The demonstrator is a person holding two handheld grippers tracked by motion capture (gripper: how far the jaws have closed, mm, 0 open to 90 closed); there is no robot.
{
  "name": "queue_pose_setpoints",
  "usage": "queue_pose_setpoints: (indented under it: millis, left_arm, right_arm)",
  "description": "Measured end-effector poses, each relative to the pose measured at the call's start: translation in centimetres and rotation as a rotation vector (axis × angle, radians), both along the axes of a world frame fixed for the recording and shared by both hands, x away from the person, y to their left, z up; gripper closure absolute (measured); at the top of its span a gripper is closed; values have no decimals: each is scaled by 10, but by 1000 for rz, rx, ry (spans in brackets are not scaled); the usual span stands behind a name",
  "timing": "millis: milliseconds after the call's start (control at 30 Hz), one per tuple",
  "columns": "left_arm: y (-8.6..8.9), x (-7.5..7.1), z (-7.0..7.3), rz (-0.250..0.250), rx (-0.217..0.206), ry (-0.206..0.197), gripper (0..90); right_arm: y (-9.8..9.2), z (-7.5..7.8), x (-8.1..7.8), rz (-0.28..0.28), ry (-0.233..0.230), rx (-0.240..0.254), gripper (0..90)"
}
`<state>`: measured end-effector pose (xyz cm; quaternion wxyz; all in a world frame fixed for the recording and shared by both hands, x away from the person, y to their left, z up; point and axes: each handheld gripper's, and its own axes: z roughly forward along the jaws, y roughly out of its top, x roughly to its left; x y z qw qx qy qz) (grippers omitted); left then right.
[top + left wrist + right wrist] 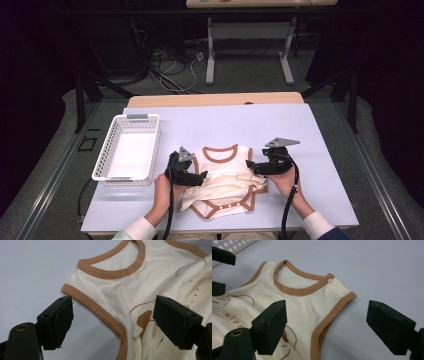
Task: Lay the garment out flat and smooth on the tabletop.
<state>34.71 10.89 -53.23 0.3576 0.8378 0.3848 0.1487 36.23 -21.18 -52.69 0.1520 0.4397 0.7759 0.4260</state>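
High view, left to right: a white basket stands on the table, then the left gripper, the cream bodysuit lying partly folded near the front edge, and the right gripper. Each gripper's jaws stand wide open over an armhole edge of the bodysuit and grip nothing. Folding seems to be the step in hand, with a fold just laid down; the next move likely calls for new grips on the cloth to fold again. Left gripper view shows the brown-trimmed armhole between the open jaws; right gripper view adds a shoulder snap and printed letters, which the high view cannot resolve.
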Motion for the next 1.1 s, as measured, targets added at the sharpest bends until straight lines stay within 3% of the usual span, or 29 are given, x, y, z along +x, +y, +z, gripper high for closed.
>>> queue_pose_setpoints:
  millis: [167, 500, 667, 933, 1100]
  left_arm:
    - [-1, 7, 1, 7, 6, -1, 123]
    - [-11, 30, 2, 67, 5, -4, 68]
    - [-15, 41, -1, 112, 7, 0, 58]
    - [-11, 52, -10, 197, -6, 30, 158]
    - [-9, 57, -15, 226, -3, 45, 260]
  right_arm:
    - [3, 0, 6, -1, -5, -3, 120]
    - [11, 2, 26, -50, -21, 7, 114]
    - [18, -4, 36, -84, -25, -2, 157]
    - [29, -13, 47, -144, -5, -18, 275]
    - [36, -21, 54, -176, 8, -60, 350]
